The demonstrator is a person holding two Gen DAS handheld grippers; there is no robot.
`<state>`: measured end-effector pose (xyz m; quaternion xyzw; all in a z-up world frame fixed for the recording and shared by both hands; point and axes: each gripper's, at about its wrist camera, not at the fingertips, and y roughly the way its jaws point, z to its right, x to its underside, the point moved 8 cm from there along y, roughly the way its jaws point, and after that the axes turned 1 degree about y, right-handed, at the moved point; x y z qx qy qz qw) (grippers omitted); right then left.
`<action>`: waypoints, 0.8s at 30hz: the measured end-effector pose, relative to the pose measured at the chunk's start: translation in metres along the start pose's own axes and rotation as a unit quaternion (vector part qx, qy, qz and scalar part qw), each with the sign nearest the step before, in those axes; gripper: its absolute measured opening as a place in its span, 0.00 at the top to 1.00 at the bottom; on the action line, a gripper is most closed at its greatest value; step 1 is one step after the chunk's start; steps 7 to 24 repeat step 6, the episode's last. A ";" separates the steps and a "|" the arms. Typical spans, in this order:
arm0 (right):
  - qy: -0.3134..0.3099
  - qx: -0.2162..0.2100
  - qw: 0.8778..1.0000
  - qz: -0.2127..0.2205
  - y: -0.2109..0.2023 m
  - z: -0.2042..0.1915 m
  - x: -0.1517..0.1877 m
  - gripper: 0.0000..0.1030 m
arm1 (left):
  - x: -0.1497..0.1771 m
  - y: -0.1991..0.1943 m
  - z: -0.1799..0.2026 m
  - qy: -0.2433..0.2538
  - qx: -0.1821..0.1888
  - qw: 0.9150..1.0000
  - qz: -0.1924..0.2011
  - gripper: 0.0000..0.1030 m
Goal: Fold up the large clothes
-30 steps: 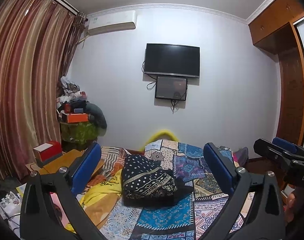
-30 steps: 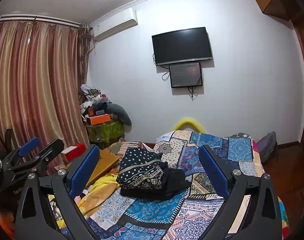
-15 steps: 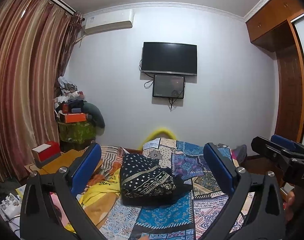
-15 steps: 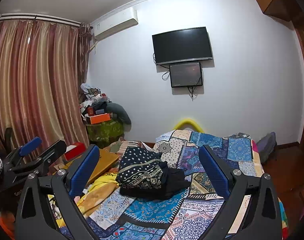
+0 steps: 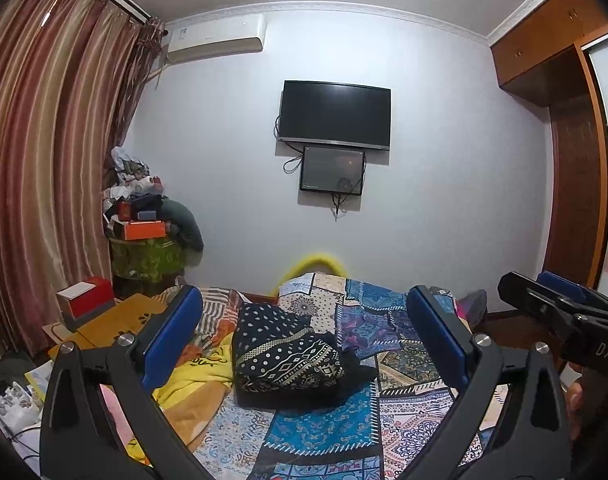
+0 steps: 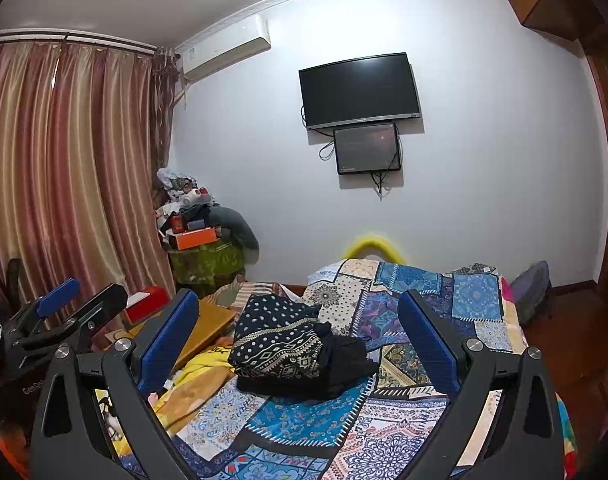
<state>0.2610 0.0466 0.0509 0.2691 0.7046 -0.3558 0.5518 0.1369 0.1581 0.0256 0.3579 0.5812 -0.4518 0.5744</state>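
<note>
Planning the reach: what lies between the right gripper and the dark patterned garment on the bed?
Only bare patchwork bedspread separates the open right gripper from the dark patterned garment, as the right wrist view shows.

Patchwork bedspread [image 5: 324,432] runs off the lower edge. Left gripper's arms hide part of the yellow cloth [image 5: 199,368]. Lettering on the air conditioner [image 6: 191,54] is illegible.
</note>
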 end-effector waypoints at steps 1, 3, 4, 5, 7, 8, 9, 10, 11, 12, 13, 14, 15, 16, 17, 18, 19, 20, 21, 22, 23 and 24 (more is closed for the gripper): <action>0.000 0.000 1.000 0.000 0.000 0.000 0.000 0.04 | 0.000 0.000 0.000 0.000 0.000 1.000 0.000 0.01; 0.001 0.001 1.000 -0.001 0.001 0.000 0.001 0.04 | 0.000 0.000 0.000 0.000 0.001 1.000 -0.001 0.01; 0.001 0.001 1.000 -0.002 0.001 0.000 0.001 0.04 | 0.000 0.000 0.001 0.000 0.002 1.000 -0.002 0.01; 0.002 0.000 1.000 -0.003 0.002 0.000 0.001 0.04 | 0.000 -0.001 0.001 0.001 0.001 1.000 -0.002 0.01; 0.002 0.001 1.000 -0.003 0.002 0.000 0.002 0.04 | 0.000 -0.001 0.001 0.001 0.001 1.000 -0.002 0.01; 0.002 0.001 1.000 -0.003 0.002 0.000 0.002 0.04 | 0.000 -0.001 0.001 0.001 0.001 1.000 -0.002 0.01; 0.002 0.001 1.000 -0.003 0.002 0.000 0.002 0.04 | 0.000 -0.001 0.001 0.001 0.001 1.000 -0.002 0.01; 0.002 0.001 1.000 -0.003 0.002 0.000 0.002 0.04 | 0.000 -0.001 0.001 0.001 0.001 1.000 -0.002 0.01; 0.002 0.001 1.000 -0.003 0.002 0.000 0.002 0.04 | 0.000 -0.001 0.001 0.001 0.001 1.000 -0.002 0.01; 0.002 0.001 1.000 -0.003 0.002 0.000 0.002 0.04 | 0.000 -0.001 0.001 0.001 0.001 1.000 -0.002 0.01; 0.002 0.001 1.000 -0.003 0.002 0.000 0.002 0.04 | 0.000 -0.001 0.001 0.001 0.001 1.000 -0.002 0.01; 0.002 0.001 1.000 -0.003 0.002 0.000 0.002 0.04 | 0.000 -0.001 0.001 0.001 0.001 1.000 -0.002 0.01; 0.002 0.001 1.000 -0.003 0.002 0.000 0.002 0.04 | 0.000 -0.001 0.001 0.001 0.001 1.000 -0.002 0.01; 0.002 0.001 1.000 -0.003 0.002 0.000 0.002 0.04 | 0.000 -0.001 0.001 0.001 0.001 1.000 -0.002 0.01; 0.002 0.001 1.000 -0.003 0.002 0.000 0.002 0.04 | 0.000 -0.001 0.001 0.001 0.001 1.000 -0.002 0.01; 0.002 0.001 1.000 -0.003 0.002 0.000 0.002 0.04 | 0.000 -0.001 0.001 0.001 0.001 1.000 -0.002 0.01; 0.002 0.001 1.000 -0.003 0.002 0.000 0.002 0.04 | 0.000 -0.001 0.001 0.001 0.001 1.000 -0.002 0.01; 0.002 0.001 1.000 -0.003 0.002 0.000 0.002 0.04 | 0.000 -0.001 0.001 0.001 0.001 1.000 -0.002 0.01; 0.002 0.001 1.000 -0.003 0.002 0.000 0.002 0.04 | 0.000 -0.001 0.001 0.001 0.001 1.000 -0.002 0.01; 0.002 0.001 1.000 -0.003 0.002 0.000 0.002 0.04 | 0.000 -0.001 0.001 0.001 0.001 1.000 -0.002 0.01; 0.002 0.001 1.000 -0.003 0.002 0.000 0.002 0.04 | 0.000 -0.001 0.001 0.001 0.001 1.000 -0.002 0.01; 0.002 0.001 1.000 -0.003 0.002 0.000 0.002 0.04 | 0.000 -0.001 0.001 0.001 0.001 1.000 -0.002 0.01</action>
